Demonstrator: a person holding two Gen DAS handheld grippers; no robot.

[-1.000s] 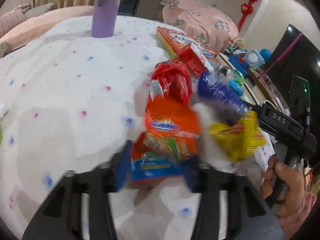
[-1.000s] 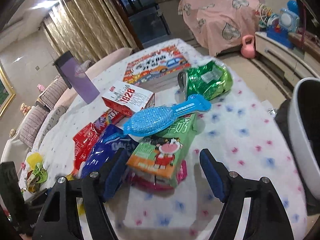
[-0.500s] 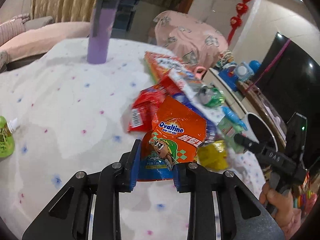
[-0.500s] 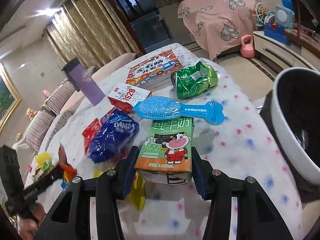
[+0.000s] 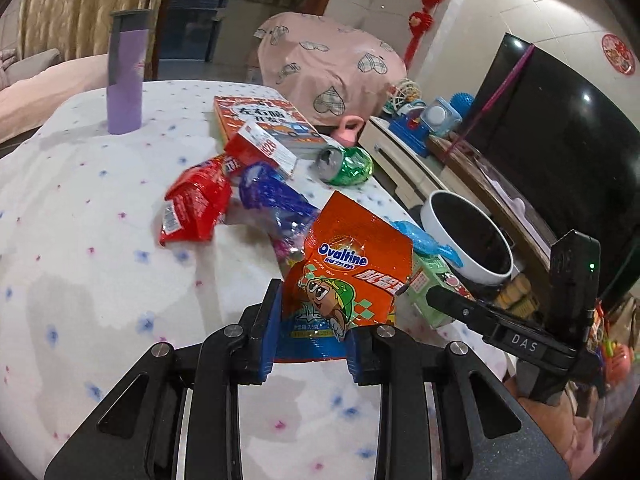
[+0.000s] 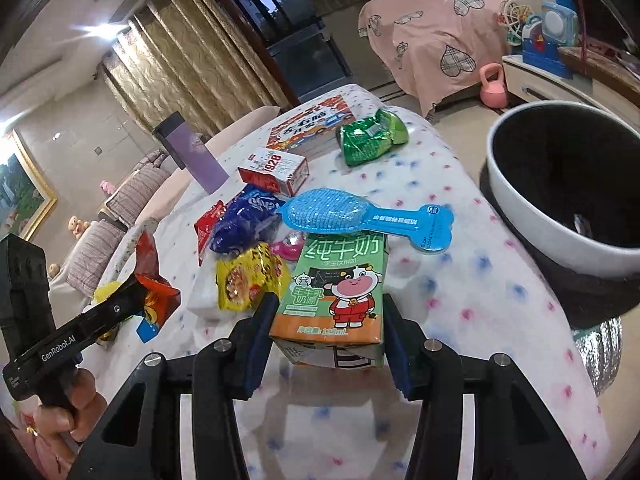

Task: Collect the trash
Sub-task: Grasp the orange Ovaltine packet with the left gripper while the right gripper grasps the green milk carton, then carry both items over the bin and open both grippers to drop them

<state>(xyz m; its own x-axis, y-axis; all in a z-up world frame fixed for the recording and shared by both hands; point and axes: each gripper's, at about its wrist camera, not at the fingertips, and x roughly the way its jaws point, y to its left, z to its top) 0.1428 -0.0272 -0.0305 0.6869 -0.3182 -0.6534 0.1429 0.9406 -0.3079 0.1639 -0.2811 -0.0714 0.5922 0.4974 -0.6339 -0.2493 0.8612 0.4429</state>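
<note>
Since a second ago we have clamped our left gripper (image 5: pixel 314 334) on the orange Ovaltine sachet (image 5: pixel 348 280), which then lay blurred between open pads and now stands raised at lower centre of the left view, above the dotted tablecloth (image 5: pixel 100 260). Our right gripper (image 6: pixel 326 338), wide open a second back, now grasps the green milk carton (image 6: pixel 340 292) at lower centre of its view. The white bin (image 6: pixel 560 184), earlier cut by the right edge, now fills the upper right.
</note>
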